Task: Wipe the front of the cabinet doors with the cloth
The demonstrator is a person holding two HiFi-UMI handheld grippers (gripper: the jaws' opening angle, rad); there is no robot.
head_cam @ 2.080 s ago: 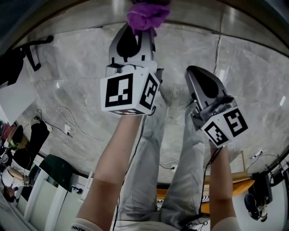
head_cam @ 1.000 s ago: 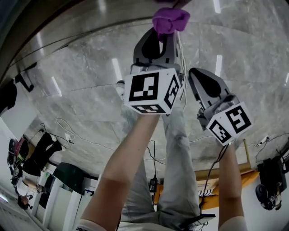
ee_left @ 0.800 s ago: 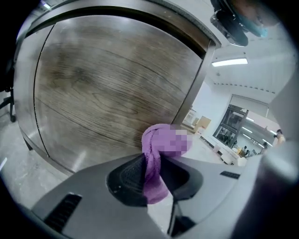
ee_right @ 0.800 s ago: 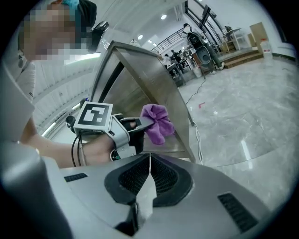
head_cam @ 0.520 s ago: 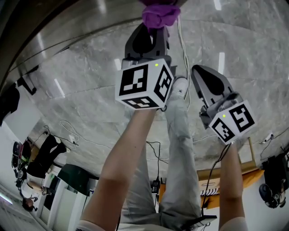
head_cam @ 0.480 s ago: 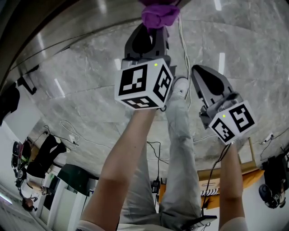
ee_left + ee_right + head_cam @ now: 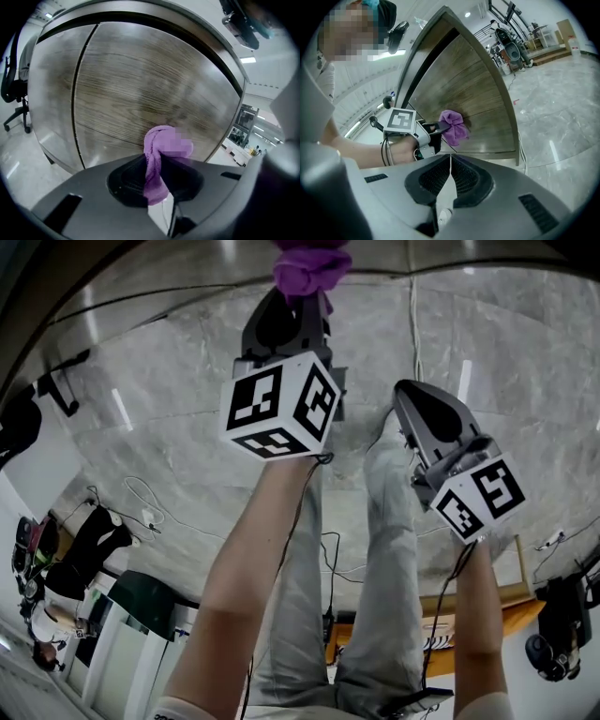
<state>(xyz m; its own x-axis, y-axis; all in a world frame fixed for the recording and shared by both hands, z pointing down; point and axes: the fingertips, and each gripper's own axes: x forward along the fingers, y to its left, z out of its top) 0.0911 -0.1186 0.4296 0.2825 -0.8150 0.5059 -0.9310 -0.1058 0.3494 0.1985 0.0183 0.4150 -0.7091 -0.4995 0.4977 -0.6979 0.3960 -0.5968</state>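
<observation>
L gripper (image 7: 157, 176) clamped on cloth (image 7: 165, 146): purple, bunched to a wad that sticks out past the tips. R gripper (image 7: 449, 180) has jaws pressed together w/ nothing btwn them. It is held on the near side, off the cabinet (image 7: 468, 75) and right of L. Cloth sits low on a wood-grain door (image 7: 154, 89), right of the dark seam (image 7: 77, 98) btwn two doors. From R gripper view the wad looks to touch the panel or sit just off it; can't tell which. Progress: judge wiping under way, not finished. No streaks or damp marks show on either door, so can't say how much is covered. Door left of seam and the upper panel prob. remain. Around: glossy pale marble floor (image 7: 169, 427) w/ light reflections. White cable (image 7: 414, 324) runs along the floor by cabinet's right end. Loose cable (image 7: 147, 515) lies further left on the floor. Office chair (image 7: 10, 75) stands left of cabinet. Person's legs (image 7: 384, 559) are below the grippers. In the way: nothing on the door face itself. Cable at cabinet's foot could snag if the low right edge gets wiped, and chair may crowd the left door.
</observation>
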